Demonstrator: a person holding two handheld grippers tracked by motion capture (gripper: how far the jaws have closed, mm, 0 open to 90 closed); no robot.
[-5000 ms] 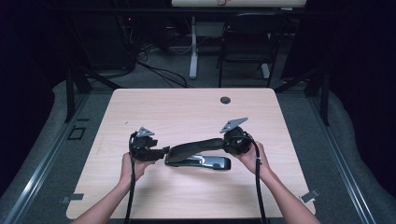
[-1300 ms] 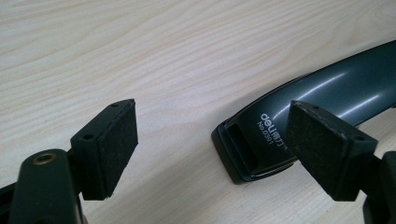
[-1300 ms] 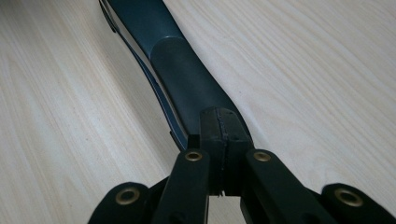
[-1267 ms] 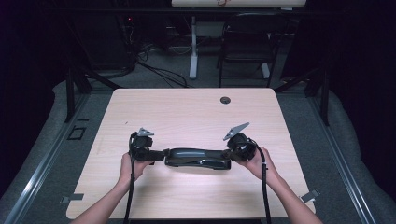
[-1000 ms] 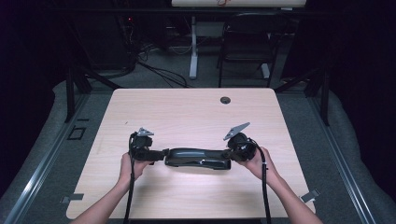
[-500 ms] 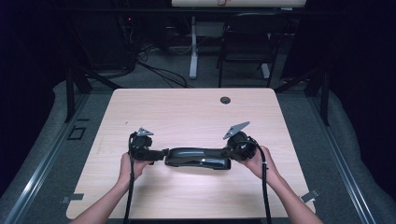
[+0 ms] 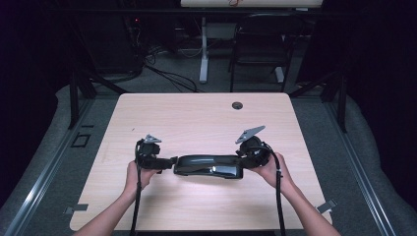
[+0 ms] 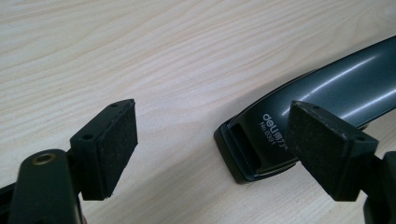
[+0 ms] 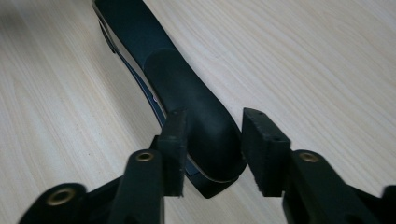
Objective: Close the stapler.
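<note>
My left gripper (image 8: 210, 154) gaping wide by one stapler (image 7: 209, 165) end, my right gripper (image 9: 212, 149) narrowed around the other end, wooden table (image 7: 196, 113) beneath

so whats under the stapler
The stapler lies flat on the bare wooden table. Whatever sits beneath its base is covered; nothing pokes out around its edges.
</note>
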